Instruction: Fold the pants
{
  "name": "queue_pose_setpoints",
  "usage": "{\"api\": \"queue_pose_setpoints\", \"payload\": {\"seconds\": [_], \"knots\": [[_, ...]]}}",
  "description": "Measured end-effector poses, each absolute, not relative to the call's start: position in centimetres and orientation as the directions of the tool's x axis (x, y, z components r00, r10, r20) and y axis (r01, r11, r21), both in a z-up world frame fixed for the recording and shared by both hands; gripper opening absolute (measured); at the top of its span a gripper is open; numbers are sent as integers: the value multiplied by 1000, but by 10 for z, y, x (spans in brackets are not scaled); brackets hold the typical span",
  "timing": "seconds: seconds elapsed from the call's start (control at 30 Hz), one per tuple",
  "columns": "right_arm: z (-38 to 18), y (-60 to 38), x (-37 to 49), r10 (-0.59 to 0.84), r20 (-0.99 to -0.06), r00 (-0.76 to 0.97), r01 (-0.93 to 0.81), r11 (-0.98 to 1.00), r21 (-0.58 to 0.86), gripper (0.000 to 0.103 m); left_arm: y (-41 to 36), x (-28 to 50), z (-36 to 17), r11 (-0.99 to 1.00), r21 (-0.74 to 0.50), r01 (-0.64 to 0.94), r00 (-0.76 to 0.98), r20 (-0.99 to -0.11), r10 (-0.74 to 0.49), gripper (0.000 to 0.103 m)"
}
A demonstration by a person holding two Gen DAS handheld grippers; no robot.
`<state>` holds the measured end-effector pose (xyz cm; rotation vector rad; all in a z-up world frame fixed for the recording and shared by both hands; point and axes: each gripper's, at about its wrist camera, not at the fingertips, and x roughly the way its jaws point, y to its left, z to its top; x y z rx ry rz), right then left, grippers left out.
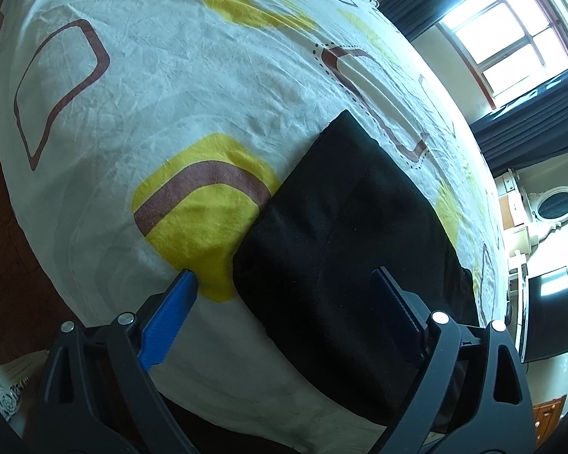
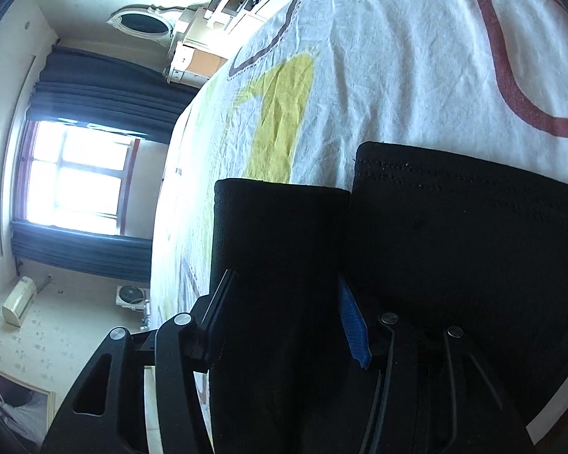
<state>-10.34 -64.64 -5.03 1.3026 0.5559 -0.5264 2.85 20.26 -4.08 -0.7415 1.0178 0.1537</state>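
Black pants (image 1: 344, 219) lie folded in a flat stack on the patterned bedsheet (image 1: 163, 87). My left gripper (image 1: 284, 280) is open just above the near left corner of the stack, one blue finger (image 1: 170, 310) over the sheet, the other over the pants. In the right wrist view the pants (image 2: 454, 234) show two hemmed leg ends side by side. My right gripper (image 2: 284, 283) is open, its fingers straddling the narrower leg end (image 2: 280, 227); whether they touch the cloth I cannot tell.
The bed's white sheet with yellow and brown shapes fills most of both views. A window (image 1: 511, 34) with dark curtains, a white dresser with oval mirror (image 1: 553, 208) and a dark screen (image 1: 549, 317) stand past the bed's far side. Brown floor (image 1: 3, 189) lies left.
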Motion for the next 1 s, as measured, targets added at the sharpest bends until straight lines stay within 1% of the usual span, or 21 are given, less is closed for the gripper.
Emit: {"api": "queue_pose_setpoints", "payload": {"seconds": [0.03,0.07,0.1,0.17,0.27,0.4,0.47,0.57,0.63,0.7,0.8,0.93,1.0], "knots": [[-45,-649,-102,-50,-672,739,665,221,714,37,202,29,-41,755,-485,-442,536,-817,-211,93],[-43,-647,-101,-54,-681,731,670,250,699,18,201,29,-41,760,-480,-439,535,-819,-208,94],[-41,-645,-105,-41,-668,743,652,267,709,7,200,30,-41,764,-475,-436,534,-820,-205,94],[-37,-644,-108,-49,-660,749,646,274,713,7,198,30,-41,772,-468,-429,534,-821,-202,95],[-24,-645,-115,-47,-610,791,596,281,752,7,198,30,-41,778,-462,-427,532,-824,-197,96],[17,-648,-138,-62,-518,853,509,315,801,6,199,29,-41,770,-472,-431,533,-821,-205,96],[32,-649,-157,-89,-502,860,499,353,792,6,201,30,-41,761,-481,-435,534,-818,-212,96],[24,-656,-184,-109,-550,828,547,366,752,6,202,30,-41,757,-485,-438,533,-818,-216,96],[-2,-660,-200,-99,-612,784,606,330,723,6,201,30,-41,760,-482,-436,531,-820,-215,96],[-34,-664,-211,-77,-648,758,643,261,720,6,200,31,-41,767,-474,-432,528,-822,-211,96],[-54,-664,-216,-69,-647,759,644,221,733,6,198,32,-41,782,-459,-422,522,-828,-204,96],[-39,-665,-213,-78,-628,774,627,232,744,6,196,33,-41,793,-445,-416,519,-832,-196,96],[-25,-672,-213,-119,-613,781,622,235,747,6,196,33,-40,795,-446,-412,518,-832,-199,96]]}}
